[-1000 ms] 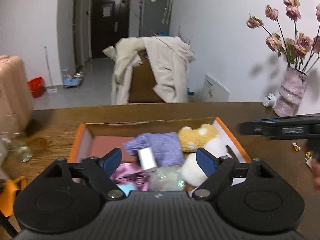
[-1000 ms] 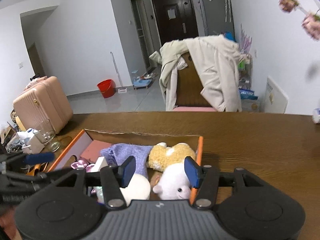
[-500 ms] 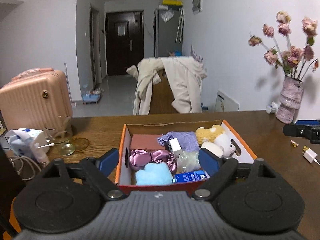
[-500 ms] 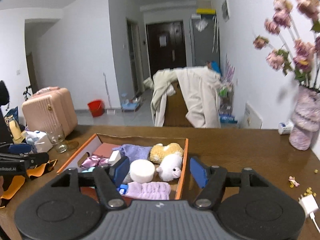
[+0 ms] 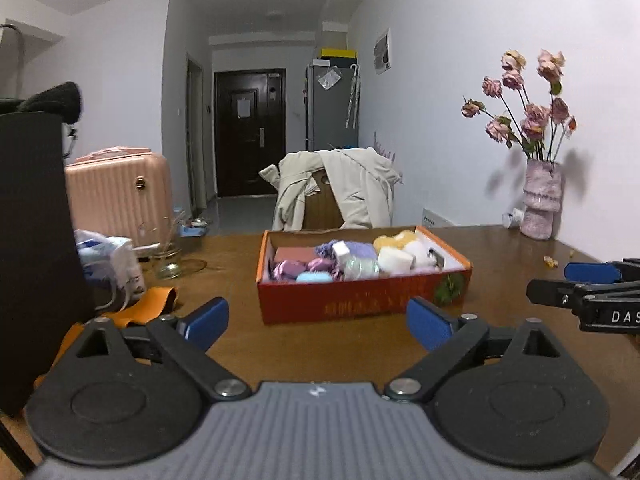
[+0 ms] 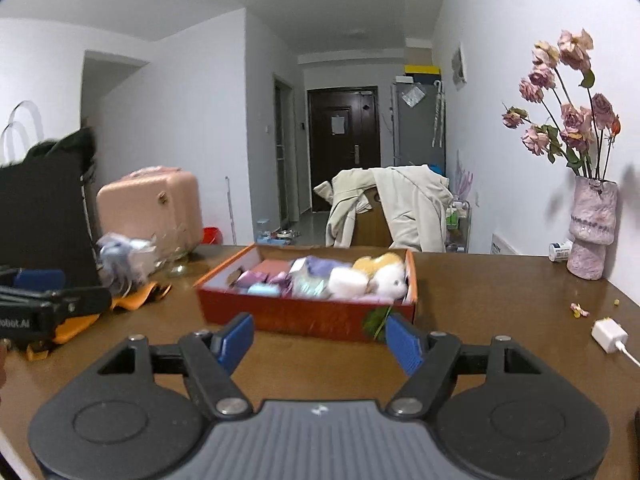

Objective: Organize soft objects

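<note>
A red-orange cardboard box (image 5: 360, 300) stands on the brown table (image 5: 312, 352), filled with soft items. Among them are a white plush (image 6: 386, 280), a yellow plush (image 6: 378, 260), purple cloth (image 6: 320, 266), a pink satin scrunchie (image 5: 288, 270) and a light blue piece (image 5: 314, 278). My left gripper (image 5: 316, 320) hovers in front of the box, its jaws opening with nothing between them. My right gripper (image 6: 320, 338) is also short of the box, open and empty. Each gripper shows at the edge of the other's view: the right gripper (image 5: 588, 280), the left gripper (image 6: 40, 288).
A pink vase of dried roses (image 5: 542, 208) stands at the table's far right, with a white charger (image 6: 608, 336) nearer. At the left are a glass (image 5: 168, 256), a plastic bag (image 5: 112, 256), an orange item (image 5: 148, 300) and a tall black object (image 5: 32, 240). Behind the table is a coat-draped chair (image 5: 336, 192).
Both grippers have drawn back from over the box, which now sits farther off with its whole front wall in view. Both pairs of jaws stand wider than before.
</note>
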